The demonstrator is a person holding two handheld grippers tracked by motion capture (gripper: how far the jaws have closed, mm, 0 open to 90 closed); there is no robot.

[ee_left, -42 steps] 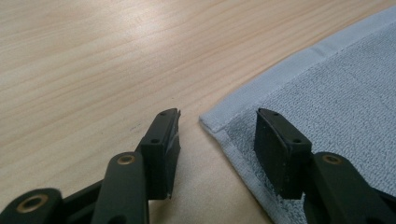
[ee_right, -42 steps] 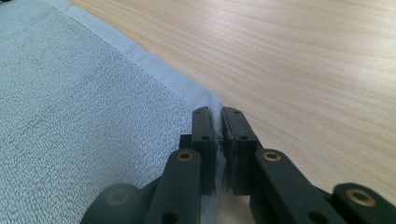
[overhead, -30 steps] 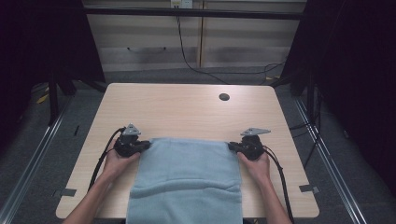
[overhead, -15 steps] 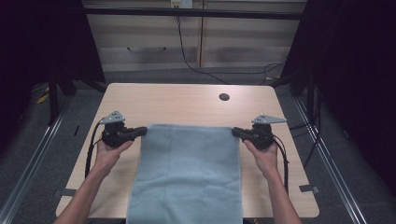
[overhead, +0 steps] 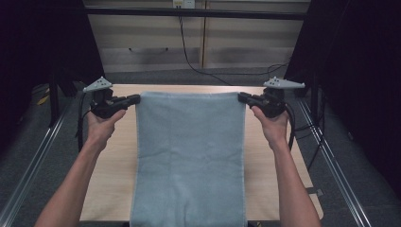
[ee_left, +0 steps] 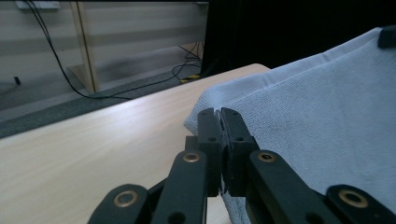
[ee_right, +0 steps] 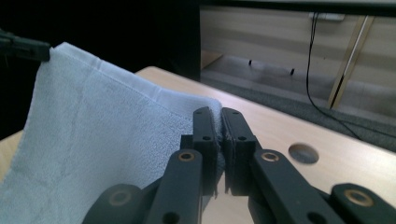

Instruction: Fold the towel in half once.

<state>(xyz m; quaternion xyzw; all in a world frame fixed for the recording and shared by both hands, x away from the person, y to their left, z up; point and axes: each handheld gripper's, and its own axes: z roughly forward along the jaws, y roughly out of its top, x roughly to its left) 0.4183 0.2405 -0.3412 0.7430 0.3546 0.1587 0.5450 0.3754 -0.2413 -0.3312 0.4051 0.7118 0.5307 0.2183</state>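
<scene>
Got my left tongs [overhead: 135, 99] and right tongs [overhead: 242, 97] each clenched on a top corner of the light blue towel [overhead: 189, 156], stretched flat between them above the desk [overhead: 113, 161]. Its lower end hangs down past the near edge. It's soft terry, light and floppy, so I'd say the corners at the hem are the only sane place to grip; anywhere else it'll just sag and bunch. The desk is pale wood with a round cable hole [ee_right: 303, 152] near the far edge. The room's dark, with wall panels and loose cables behind.
</scene>
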